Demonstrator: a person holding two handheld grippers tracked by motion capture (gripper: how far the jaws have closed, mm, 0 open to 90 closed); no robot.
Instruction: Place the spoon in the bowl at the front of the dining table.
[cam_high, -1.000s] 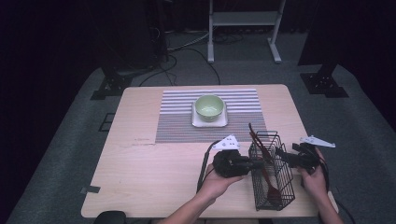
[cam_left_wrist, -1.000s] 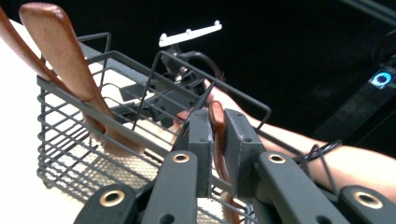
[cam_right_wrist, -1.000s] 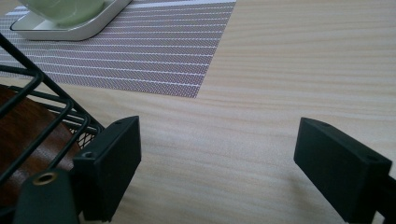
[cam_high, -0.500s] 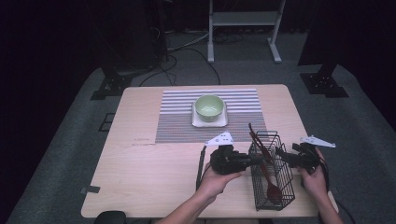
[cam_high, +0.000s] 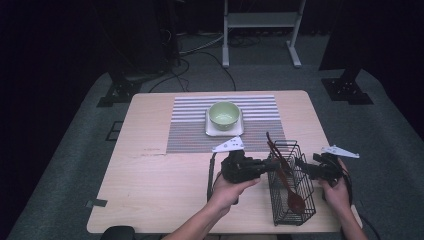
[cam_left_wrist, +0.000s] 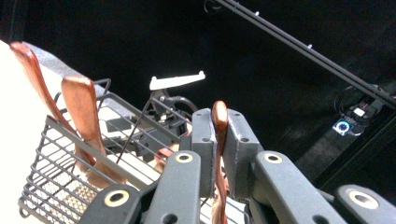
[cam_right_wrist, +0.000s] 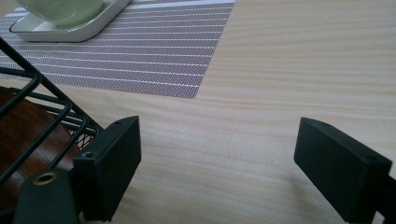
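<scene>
At table's right edge: left hand-held gripper (cam_high: 270, 165) clamped on 1 wooden utensil (cam_left_wrist: 219, 140) at basket (cam_high: 295, 212) rim, not yet lifted clear. Right hand-held gripper (cam_right_wrist: 217, 163) jaws apart, beside basket. 2 utensils left inside.

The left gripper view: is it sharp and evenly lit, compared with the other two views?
Left gripper view: wooden utensil and basket sharp, table edge overexposed white, background black. Right gripper view: evenly lit, near pads slightly soft. High view: table lit, surroundings dark.
</scene>
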